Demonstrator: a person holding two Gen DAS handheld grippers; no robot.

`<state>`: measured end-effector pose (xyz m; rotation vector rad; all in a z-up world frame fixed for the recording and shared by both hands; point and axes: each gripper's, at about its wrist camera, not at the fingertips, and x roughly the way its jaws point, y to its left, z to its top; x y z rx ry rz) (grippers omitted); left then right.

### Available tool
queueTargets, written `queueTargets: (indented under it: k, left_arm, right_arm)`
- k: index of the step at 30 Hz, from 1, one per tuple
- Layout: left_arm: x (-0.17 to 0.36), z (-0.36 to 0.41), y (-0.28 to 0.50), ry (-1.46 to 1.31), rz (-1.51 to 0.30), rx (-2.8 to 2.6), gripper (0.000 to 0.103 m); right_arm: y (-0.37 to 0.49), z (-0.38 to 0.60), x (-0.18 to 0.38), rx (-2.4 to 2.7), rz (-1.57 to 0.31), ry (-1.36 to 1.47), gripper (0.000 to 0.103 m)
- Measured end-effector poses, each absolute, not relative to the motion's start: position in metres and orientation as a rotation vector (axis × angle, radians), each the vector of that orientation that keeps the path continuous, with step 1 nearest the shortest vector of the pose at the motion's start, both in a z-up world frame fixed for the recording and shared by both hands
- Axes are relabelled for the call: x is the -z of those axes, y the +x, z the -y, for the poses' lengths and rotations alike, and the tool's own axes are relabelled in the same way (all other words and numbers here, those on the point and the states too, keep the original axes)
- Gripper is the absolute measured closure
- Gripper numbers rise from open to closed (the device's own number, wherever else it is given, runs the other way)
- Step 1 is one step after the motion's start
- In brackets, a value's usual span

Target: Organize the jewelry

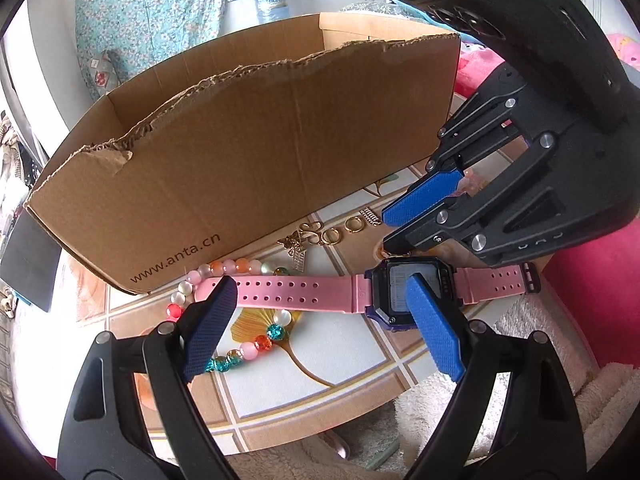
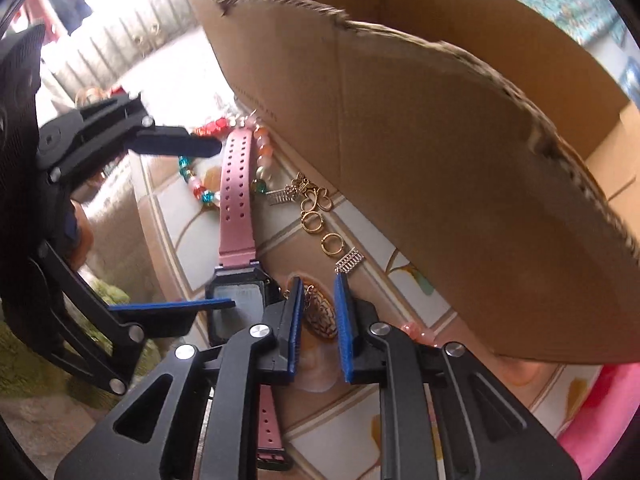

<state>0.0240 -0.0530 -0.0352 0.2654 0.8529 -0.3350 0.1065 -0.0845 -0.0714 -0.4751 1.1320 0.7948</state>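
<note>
A pink-strapped watch (image 1: 304, 294) lies flat on the tiled table; it also shows in the right wrist view (image 2: 237, 216). My left gripper (image 1: 320, 312) is open, its fingers straddling the strap and the watch face. A beaded bracelet (image 1: 240, 344) lies under the strap. Gold rings (image 1: 354, 225) and small charms (image 1: 296, 244) lie beside the cardboard box (image 1: 248, 152). My right gripper (image 2: 318, 308) is half open around an oval patterned pendant (image 2: 320, 316), its pads just beside it.
The box (image 2: 440, 160) stands open-topped along the table's far side, with a torn rim. A fluffy cream cloth (image 1: 540, 400) covers the near right edge. Pink fabric (image 1: 600, 300) lies to the right. A silver comb charm (image 2: 350, 261) lies by the rings (image 2: 332, 244).
</note>
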Motion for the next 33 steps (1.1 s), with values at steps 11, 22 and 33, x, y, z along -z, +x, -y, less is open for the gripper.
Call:
queueTargets:
  k: [11, 22, 33]
  left_arm:
    - [0.039, 0.041, 0.021, 0.222, -0.848, 0.352, 0.020]
    - [0.042, 0.030, 0.015, 0.185, -0.839, 0.366, 0.020]
    - [0.044, 0.016, 0.018, 0.145, -0.845, 0.380, 0.020]
  right_arm:
    - [0.085, 0.063, 0.073, -0.628, -1.052, -0.620, 0.088]
    - [0.074, 0.072, 0.059, -0.715, -1.042, -0.633, 0.088]
    - [0.070, 0.049, 0.068, -0.709, -1.075, -0.779, 0.090]
